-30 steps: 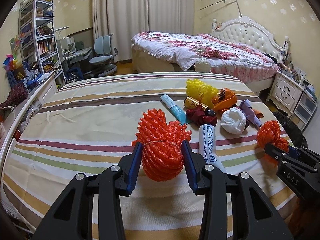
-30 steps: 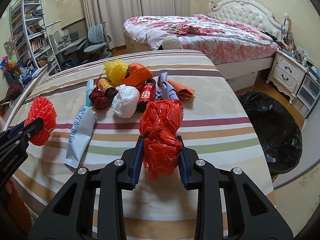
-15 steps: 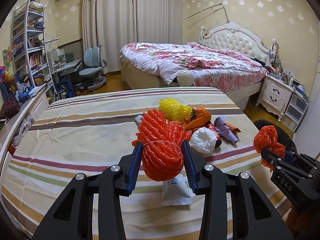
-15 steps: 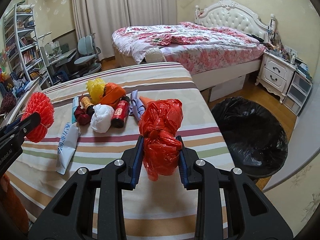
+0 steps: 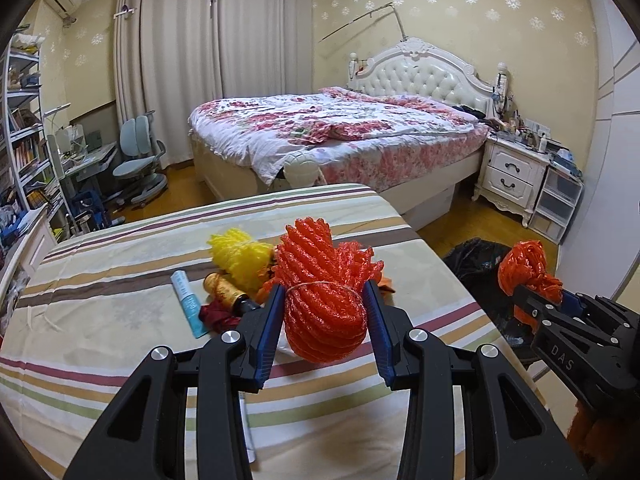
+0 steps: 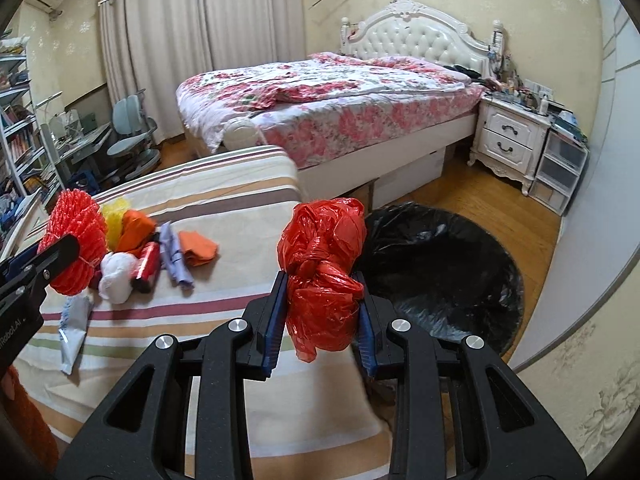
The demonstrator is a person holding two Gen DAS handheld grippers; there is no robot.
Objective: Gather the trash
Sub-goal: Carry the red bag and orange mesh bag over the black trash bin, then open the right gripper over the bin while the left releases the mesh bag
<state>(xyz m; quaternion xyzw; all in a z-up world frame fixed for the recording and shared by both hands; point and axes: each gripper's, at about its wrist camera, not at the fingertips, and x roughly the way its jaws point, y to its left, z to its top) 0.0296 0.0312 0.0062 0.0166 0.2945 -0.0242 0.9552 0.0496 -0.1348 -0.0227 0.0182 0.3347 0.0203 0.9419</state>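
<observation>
Above the striped bed (image 6: 224,184), the left gripper (image 5: 325,312) has its jaws pinching an orange foam net (image 5: 324,300) and the right gripper (image 6: 322,312) pinches a crumpled red plastic bag (image 6: 322,264), neither yet dropped into the black trash bag (image 6: 440,272) on the floor beside the bed. Much is left: a yellow net (image 5: 236,256), a white wad (image 6: 116,276), a red can (image 6: 146,266) and a tube (image 5: 186,300) lie on the bed.

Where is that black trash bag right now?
The black trash bag sits open on the wooden floor off the right edge of the striped table, in front of the bed; in the right wrist view it lies just behind the red plastic bag held in the right claw.
</observation>
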